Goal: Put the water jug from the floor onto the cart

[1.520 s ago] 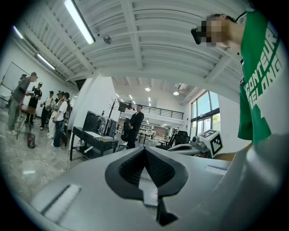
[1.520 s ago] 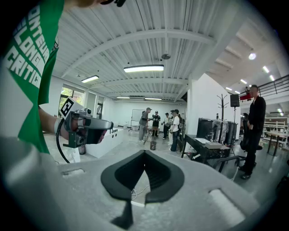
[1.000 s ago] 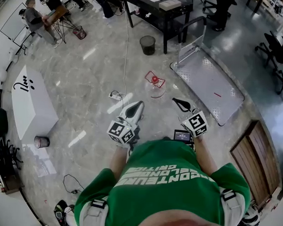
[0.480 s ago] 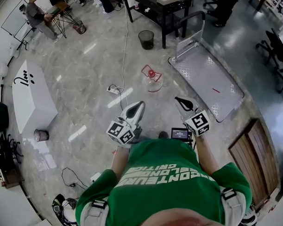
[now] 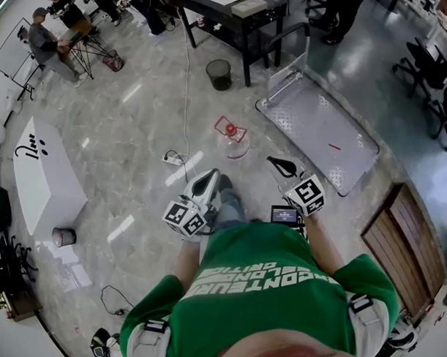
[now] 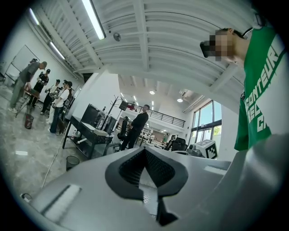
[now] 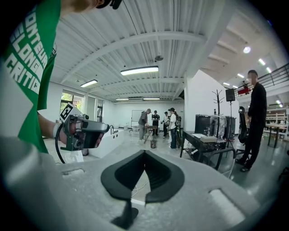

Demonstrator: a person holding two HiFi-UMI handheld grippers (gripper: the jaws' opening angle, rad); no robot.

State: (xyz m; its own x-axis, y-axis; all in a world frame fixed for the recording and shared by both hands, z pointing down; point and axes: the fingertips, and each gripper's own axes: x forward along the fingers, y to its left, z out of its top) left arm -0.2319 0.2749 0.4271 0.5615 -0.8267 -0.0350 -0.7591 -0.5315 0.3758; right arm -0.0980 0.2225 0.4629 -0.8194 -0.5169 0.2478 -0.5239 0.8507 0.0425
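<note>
Head view has us standing over the marble floor (image 5: pixel 137 127), with a gripper in each hand held out ahead of our green shirt. Our left gripper (image 5: pixel 209 177) has its fingers pressed together with nothing between them. In the left gripper view the dark pads meet at a point against the open room. Our right gripper (image 5: pixel 277 163) is closed and empty in the same way. The water jug (image 5: pixel 236 141), clear with a red cap, stands on the floor ahead of both grippers and apart from them, near the left edge of the cart (image 5: pixel 320 126). The cart's flat metal deck sits low, with its push handle at the far end. A white power strip (image 5: pixel 173 158) lies left of the jug.
</note>
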